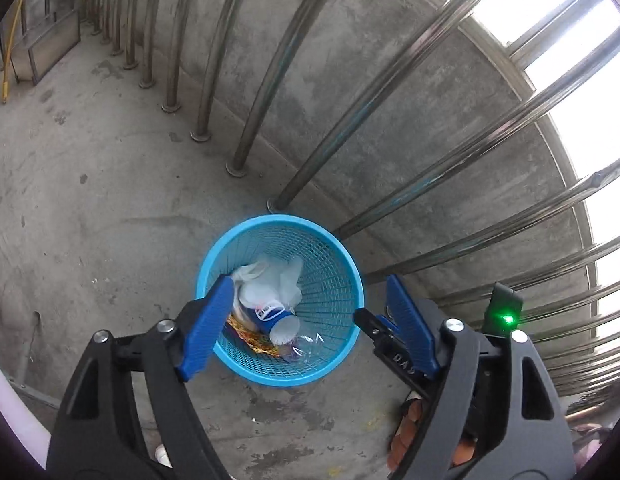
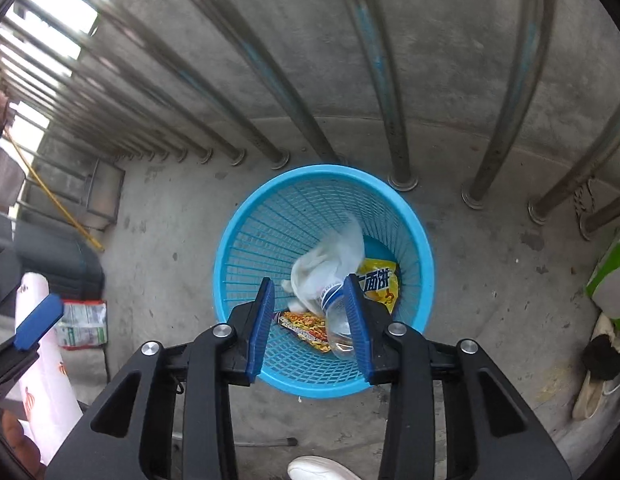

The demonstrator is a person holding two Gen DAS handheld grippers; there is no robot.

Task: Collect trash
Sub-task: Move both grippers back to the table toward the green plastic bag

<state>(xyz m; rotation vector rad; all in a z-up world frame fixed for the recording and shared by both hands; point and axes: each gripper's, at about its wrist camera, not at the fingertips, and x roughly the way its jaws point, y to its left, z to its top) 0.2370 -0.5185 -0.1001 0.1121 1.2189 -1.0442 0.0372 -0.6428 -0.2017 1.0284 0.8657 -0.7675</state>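
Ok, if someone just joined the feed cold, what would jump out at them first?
The bright blue plastic mesh basket on the grey concrete floor, right against the steel railing bars, dominates both views. Inside it lies a crumpled white plastic bag, a clear plastic bottle with a blue label and a yellow snack wrapper. Both the left gripper and right gripper hang open above it, holding nothing.
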